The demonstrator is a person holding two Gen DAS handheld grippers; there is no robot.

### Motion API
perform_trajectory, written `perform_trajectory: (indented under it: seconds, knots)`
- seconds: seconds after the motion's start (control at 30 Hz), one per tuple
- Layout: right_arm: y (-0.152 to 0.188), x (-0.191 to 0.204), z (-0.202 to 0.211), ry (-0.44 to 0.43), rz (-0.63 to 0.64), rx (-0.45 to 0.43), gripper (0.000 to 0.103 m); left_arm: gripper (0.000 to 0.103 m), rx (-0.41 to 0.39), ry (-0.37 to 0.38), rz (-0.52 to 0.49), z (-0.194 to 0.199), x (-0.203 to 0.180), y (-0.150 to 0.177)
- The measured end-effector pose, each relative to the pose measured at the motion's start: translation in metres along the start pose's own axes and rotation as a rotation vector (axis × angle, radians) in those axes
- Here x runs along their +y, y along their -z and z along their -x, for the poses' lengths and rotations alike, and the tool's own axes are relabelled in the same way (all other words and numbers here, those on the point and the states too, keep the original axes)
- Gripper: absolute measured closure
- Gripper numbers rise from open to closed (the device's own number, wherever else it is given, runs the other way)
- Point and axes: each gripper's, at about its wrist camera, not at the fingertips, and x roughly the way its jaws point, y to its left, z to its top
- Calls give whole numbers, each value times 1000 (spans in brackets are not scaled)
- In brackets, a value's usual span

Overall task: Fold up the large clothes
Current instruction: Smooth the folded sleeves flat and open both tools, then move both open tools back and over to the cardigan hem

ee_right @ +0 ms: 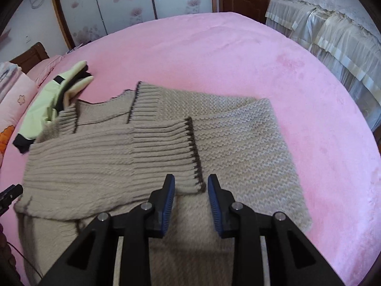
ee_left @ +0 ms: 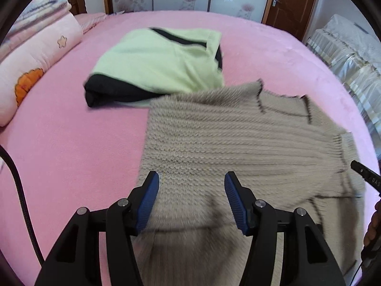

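Left gripper (ee_left: pixel 191 182) and right gripper (ee_right: pixel 191 186) both gape, empty, over our beige ribbed-knit sweater (ee_right: pixel 166 147) on the pink plush bedspread (ee_right: pixel 238 54). Risk: pinching only the brown-trimmed cuff (ee_right: pixel 193 152) drags the folded sleeve loose.

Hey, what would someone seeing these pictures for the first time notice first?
A big beige ribbed knit sweater sprawls across the near part of the bright pink bed, one sleeve folded over its body. Behind it, to the left, lies a folded pale green and black garment. Both grippers hover over the sweater, jaws open.
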Motion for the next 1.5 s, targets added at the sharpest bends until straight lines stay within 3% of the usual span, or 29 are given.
perform_trajectory:
  seconds: [0.33, 0.5, 0.67, 0.8, 1.0, 1.3, 1.5]
  knots:
    - [9, 10, 149, -82, 12, -109, 68, 46, -99, 30, -23, 142, -20, 6]
    - [25, 8, 216, -136, 15, -160, 67, 45, -136, 27, -30, 212, -25, 27]
    - [54, 2, 276, -188, 13, -219, 56, 45, -159, 43, -19, 267, -25, 54]
    - [77, -3, 311, -208, 26, -252, 54, 44, -177, 56, -3, 306, -19, 80]
    - [114, -9, 345, -210, 61, -282, 51, 42, -179, 64, -4, 337, -9, 127]
    - [168, -31, 368, -228, 42, -268, 50, 42, -127, 69, 20, 347, 10, 191]
    - [186, -50, 395, -246, 3, -286, 50, 42, -139, 48, 44, 376, 29, 211]
